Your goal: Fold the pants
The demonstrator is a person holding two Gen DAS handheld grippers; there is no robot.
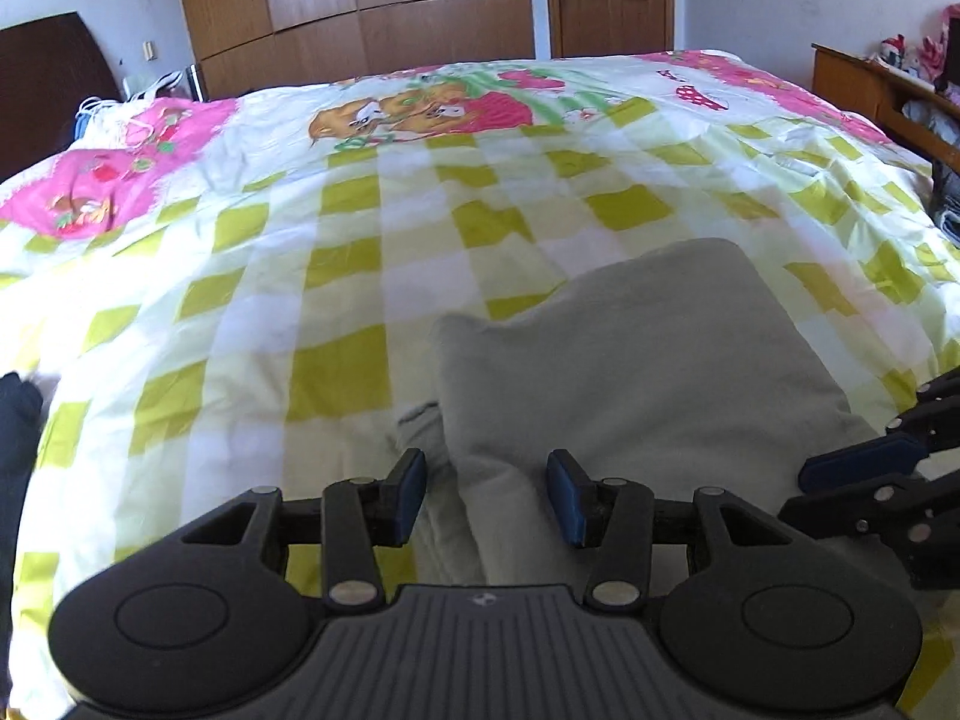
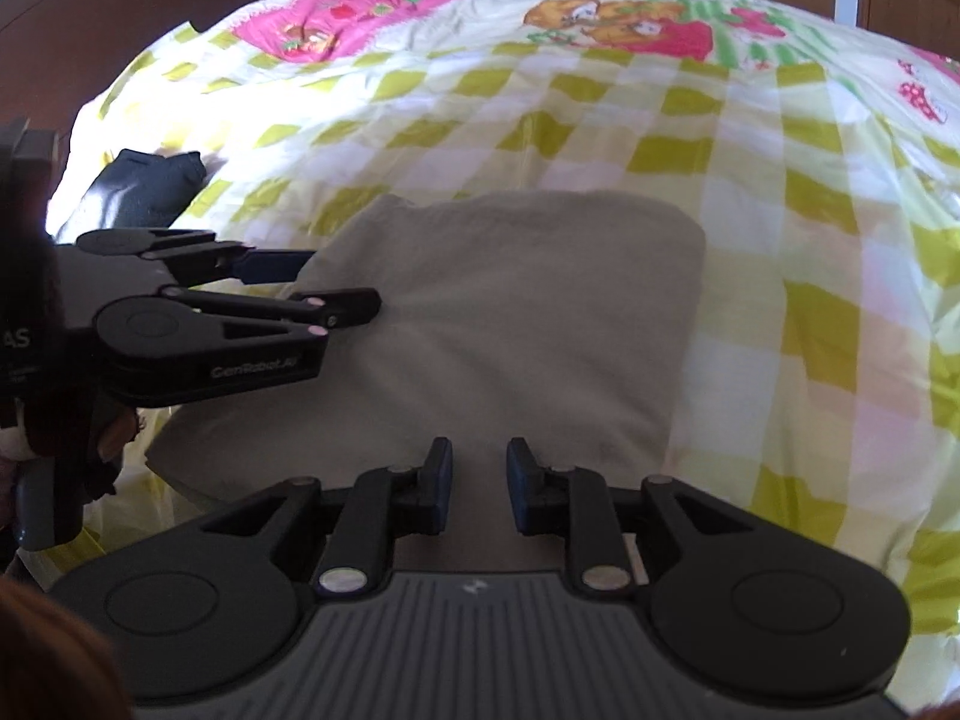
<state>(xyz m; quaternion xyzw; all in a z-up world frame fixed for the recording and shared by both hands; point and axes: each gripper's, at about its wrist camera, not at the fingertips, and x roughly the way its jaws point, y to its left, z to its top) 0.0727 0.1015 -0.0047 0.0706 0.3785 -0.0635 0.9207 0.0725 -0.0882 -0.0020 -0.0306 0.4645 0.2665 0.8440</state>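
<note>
Grey pants (image 2: pixel 516 324) (folded) lay on the checked bed (image 1: pixel 336 264); my left claw (image 1: pixel 486 495) stood spread over their edge; my right claw (image 2: pixel 479 483) hung narrowly parted, pinching nothing.

Grey pants (image 1: pixel 648 354) lie on a yellow-green-and-white checked bedcover (image 1: pixel 336 276) with pink, seemingly strawberry-printed patches.

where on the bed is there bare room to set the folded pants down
Bare checked bedspread runs left of the grey pants and beyond them up to the cartoon print. It is crowded near the front edge, where the left gripper and right gripper hang over the pants, and by the dark garment.
</note>
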